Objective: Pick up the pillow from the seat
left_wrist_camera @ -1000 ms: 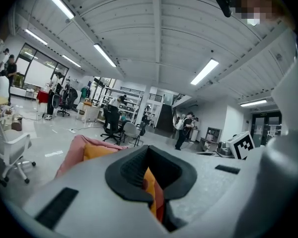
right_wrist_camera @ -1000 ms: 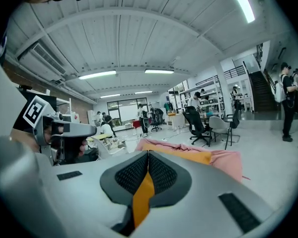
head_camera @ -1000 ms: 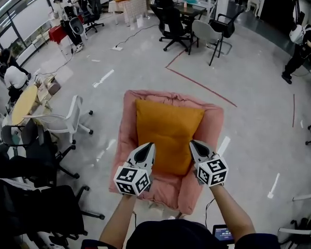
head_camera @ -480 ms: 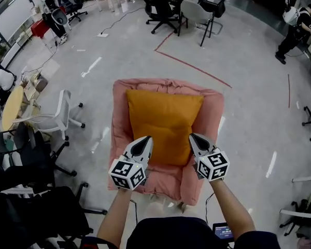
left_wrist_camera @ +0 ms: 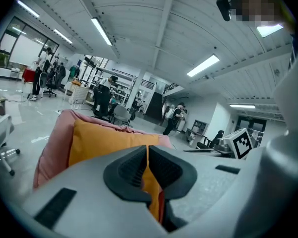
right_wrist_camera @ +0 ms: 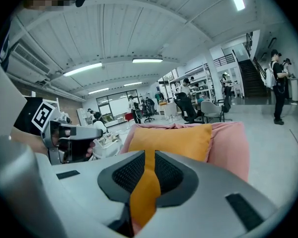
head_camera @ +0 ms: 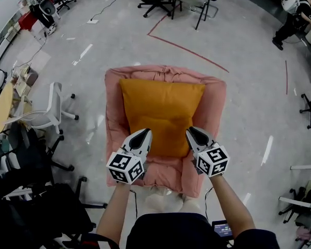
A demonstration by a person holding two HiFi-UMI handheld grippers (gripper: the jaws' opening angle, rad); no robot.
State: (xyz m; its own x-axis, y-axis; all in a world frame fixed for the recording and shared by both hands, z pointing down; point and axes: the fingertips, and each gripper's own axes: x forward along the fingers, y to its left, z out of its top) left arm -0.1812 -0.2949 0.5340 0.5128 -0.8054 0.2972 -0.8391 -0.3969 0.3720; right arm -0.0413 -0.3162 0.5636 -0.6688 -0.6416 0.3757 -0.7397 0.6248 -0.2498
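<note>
**Orange pillow on the pink seat, both grippers at its near end**

The orange pillow [head_camera: 160,113] lies in the pink cushioned seat [head_camera: 113,102], its far end against the backrest and its near end towards the person. In the head view both grippers reach in side by side. The left gripper [head_camera: 143,133] has its tip over the pillow's near left corner, and the right gripper [head_camera: 189,132] has its tip over the near right corner. The bulk of the pillow stretches away beyond both tips.

In the left gripper view the jaws stand together, and only a hairline of orange shows between the black ribbed pads [left_wrist_camera: 129,168]. In the right gripper view the jaws have just been opening and now stand a narrow slit apart. The pillow's orange fills that slit, but it reads as the cushion beyond the tips, and the pads do not press on it. Neither gripper holds the pillow, which rests wholly on the seat.
</note>
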